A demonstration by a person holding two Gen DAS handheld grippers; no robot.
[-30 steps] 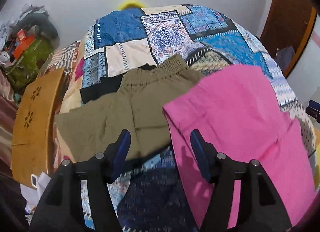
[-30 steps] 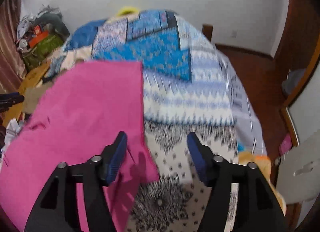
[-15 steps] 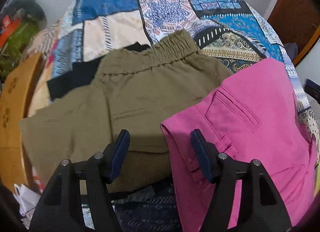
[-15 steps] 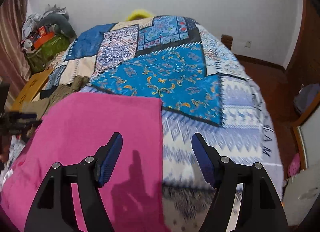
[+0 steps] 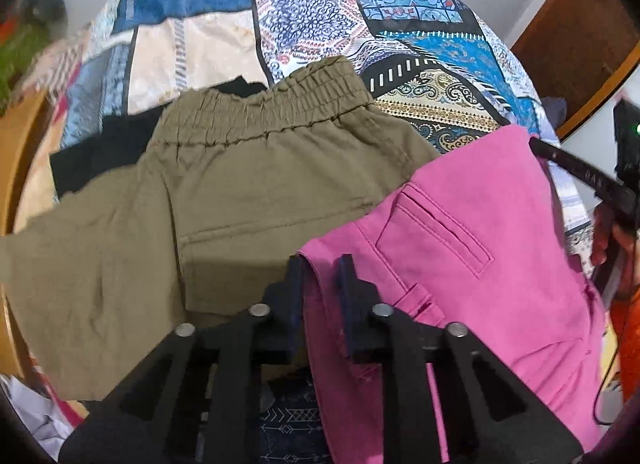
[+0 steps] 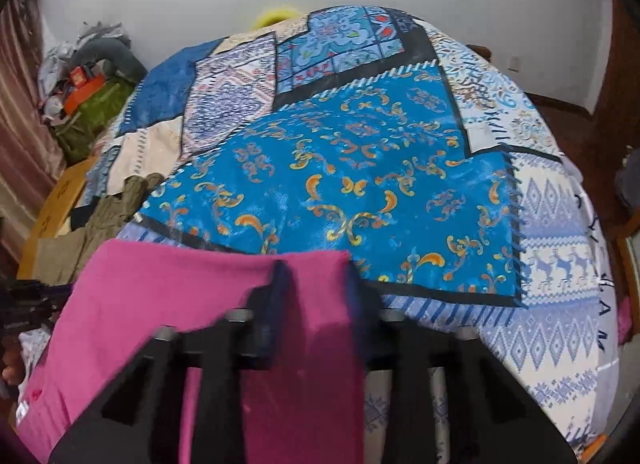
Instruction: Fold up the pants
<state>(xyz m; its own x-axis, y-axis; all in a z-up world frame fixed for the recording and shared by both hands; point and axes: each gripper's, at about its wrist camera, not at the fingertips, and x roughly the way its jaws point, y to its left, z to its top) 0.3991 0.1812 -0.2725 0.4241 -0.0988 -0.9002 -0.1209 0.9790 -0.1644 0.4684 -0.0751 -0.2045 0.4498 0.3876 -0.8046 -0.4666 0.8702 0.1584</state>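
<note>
Both grippers, left gripper (image 5: pixel 320 268) and right gripper (image 6: pixel 318 276), clenched on pink pants (image 5: pixel 480 264) edge between fingers.

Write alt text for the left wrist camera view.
The left tongs are pinched on the waist corner of pink pants lying on a patchwork bedspread. Olive pants with an elastic waistband lie beside them, partly tucked under.

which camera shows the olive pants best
The left wrist view. There the olive pants lie spread over the bedspread, elastic waistband and a pocket seam plain, beside the pink pants. The right wrist view catches only a bunched sliver at its left edge.
</note>
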